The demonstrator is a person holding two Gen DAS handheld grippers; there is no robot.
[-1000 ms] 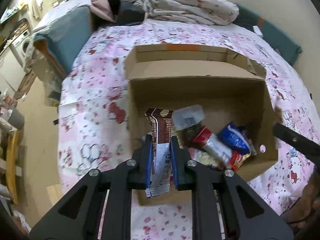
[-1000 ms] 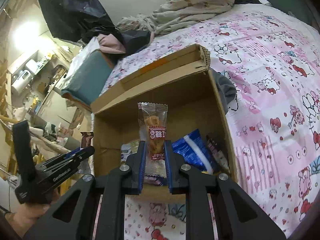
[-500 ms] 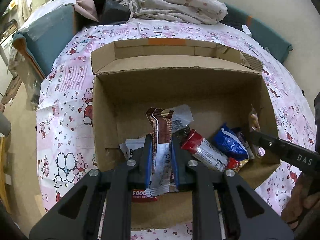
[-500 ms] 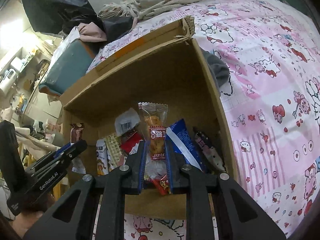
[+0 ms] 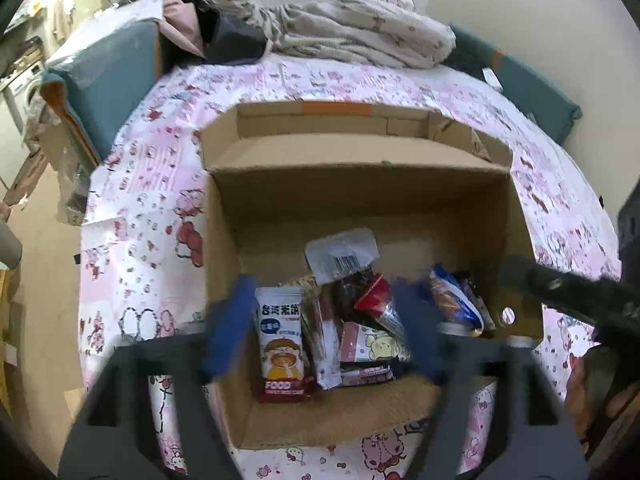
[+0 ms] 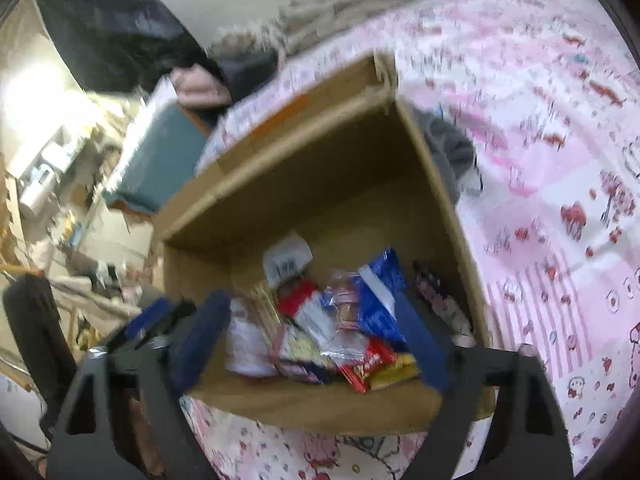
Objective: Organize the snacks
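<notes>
An open cardboard box (image 5: pixel 360 196) sits on the pink cartoon-print bedspread and holds several snack packets. My left gripper (image 5: pixel 324 328) is open wide above the box's near side, its blue pads blurred. The brown-and-white bar (image 5: pixel 324 344) lies in the pile below it, beside a white packet with a cartoon face (image 5: pixel 280 344). My right gripper (image 6: pixel 308 340) is open too, over the box (image 6: pixel 320 184). The clear cracker packet (image 6: pixel 344 312) lies on the pile by a blue packet (image 6: pixel 380 296).
A heap of blankets and clothes (image 5: pixel 340 28) lies at the bed's far end. A teal cushion (image 5: pixel 112 76) is at the far left edge, with the floor and room clutter beyond. The other gripper (image 5: pixel 580 292) reaches in from the right.
Both grippers opened and let go of their packets. The brown-and-white bar and the cracker packet dropped into the box onto the pile.
</notes>
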